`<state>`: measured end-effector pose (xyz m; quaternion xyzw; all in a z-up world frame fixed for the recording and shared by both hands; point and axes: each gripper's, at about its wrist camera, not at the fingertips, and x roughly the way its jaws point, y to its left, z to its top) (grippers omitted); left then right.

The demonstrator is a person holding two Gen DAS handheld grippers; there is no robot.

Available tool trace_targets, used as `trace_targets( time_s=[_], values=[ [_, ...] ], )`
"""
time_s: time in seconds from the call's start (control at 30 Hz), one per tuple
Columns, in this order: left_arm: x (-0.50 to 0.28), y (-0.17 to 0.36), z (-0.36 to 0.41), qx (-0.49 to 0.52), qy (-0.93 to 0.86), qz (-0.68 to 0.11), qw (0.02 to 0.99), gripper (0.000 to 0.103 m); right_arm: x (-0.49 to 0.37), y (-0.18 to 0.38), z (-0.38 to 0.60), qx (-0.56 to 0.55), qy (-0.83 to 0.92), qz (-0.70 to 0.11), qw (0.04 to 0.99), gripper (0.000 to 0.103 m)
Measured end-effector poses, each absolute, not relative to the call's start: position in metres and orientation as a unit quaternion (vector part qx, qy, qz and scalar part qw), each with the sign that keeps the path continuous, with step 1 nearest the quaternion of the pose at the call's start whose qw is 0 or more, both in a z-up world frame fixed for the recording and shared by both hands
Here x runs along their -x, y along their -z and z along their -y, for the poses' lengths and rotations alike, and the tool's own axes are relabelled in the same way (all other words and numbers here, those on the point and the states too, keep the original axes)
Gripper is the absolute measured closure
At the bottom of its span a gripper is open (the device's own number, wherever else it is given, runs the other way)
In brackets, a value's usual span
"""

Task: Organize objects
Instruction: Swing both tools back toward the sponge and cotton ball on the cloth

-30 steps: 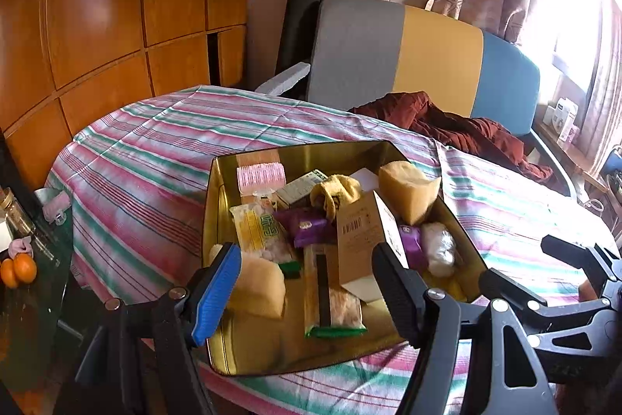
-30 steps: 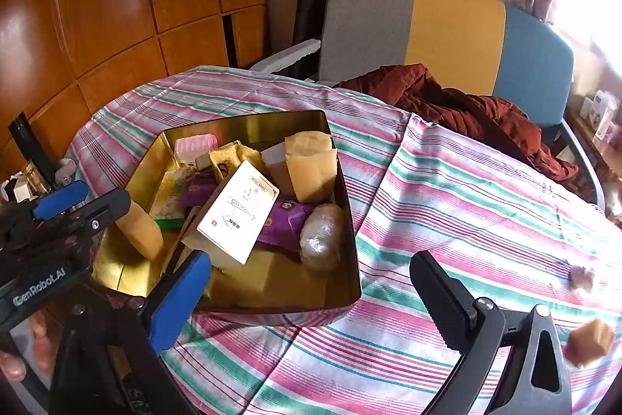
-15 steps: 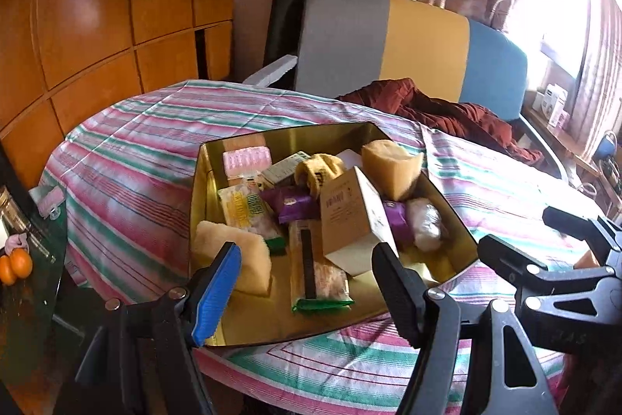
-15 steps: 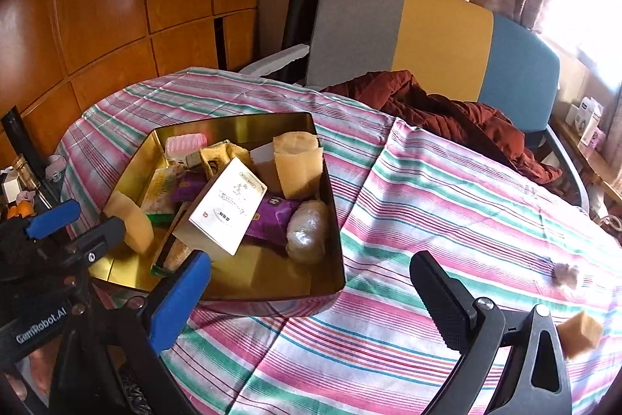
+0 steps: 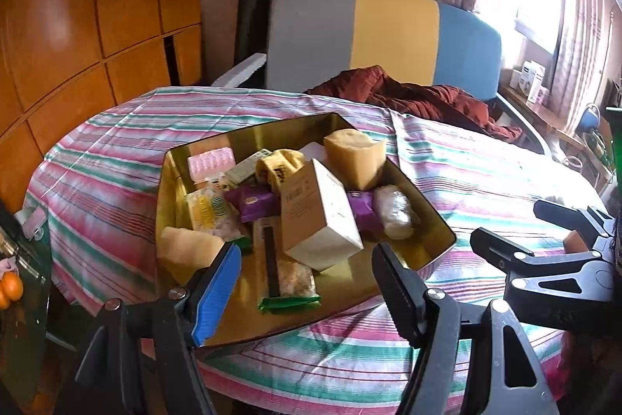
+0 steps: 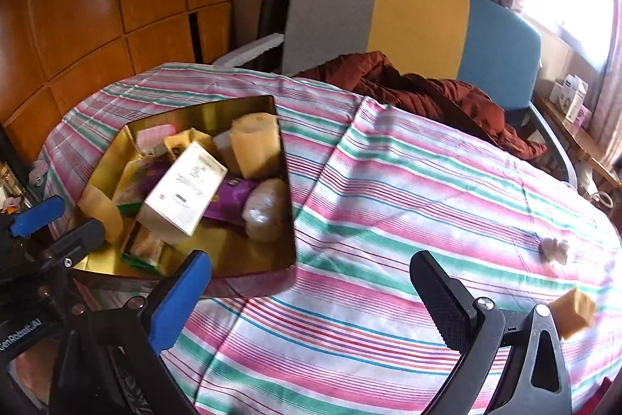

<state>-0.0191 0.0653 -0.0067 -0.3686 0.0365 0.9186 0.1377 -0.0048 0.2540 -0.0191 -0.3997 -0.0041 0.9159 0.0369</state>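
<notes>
A gold tin tray (image 5: 435, 216) (image 6: 289, 220) sits on the striped tablecloth, holding several items: a white carton (image 5: 318, 212) (image 6: 182, 193), tan sponge blocks (image 5: 355, 158), purple packets (image 5: 252, 201) and a clear-wrapped lump (image 6: 266, 209). My left gripper (image 5: 303, 282) hangs open above the tray's near edge, nothing between its fingers. My right gripper (image 6: 311, 294) stands open over bare cloth to the tray's right. A small tan block (image 6: 573, 310) and a pale crumpled wad (image 6: 554, 249) lie loose on the cloth at the right.
A grey, yellow and blue chair back (image 6: 420, 14) stands behind the table with a dark red garment (image 6: 427, 92) draped over it. Orange wood panels (image 5: 77, 26) fill the left. Oranges (image 5: 9, 292) rest low at far left.
Both grippers have drawn back from the tray, which now looks smaller and farther. Their jaws kept the same spread. The items in the tray have not moved.
</notes>
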Motion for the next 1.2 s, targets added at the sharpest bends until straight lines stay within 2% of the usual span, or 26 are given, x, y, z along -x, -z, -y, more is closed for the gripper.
trace_targets(
  time_s=[0.6, 0.93, 1.2],
  values=[
    [0.028, -0.001, -0.137, 0.353, -0.909, -0.095, 0.203, 0.032, -0.008, 0.016, -0.322, 0.408, -0.908, -0.021, 0.090, 0.000],
    [0.021, -0.001, -0.185, 0.343, -0.893, -0.136, 0.258, 0.032, -0.035, 0.016, -0.421, 0.427, -0.883, -0.110, 0.163, 0.000],
    [0.019, 0.005, -0.218, 0.341, -0.880, -0.163, 0.286, 0.032, -0.057, 0.009, -0.499, 0.420, -0.863, -0.148, 0.239, 0.000]
  ],
)
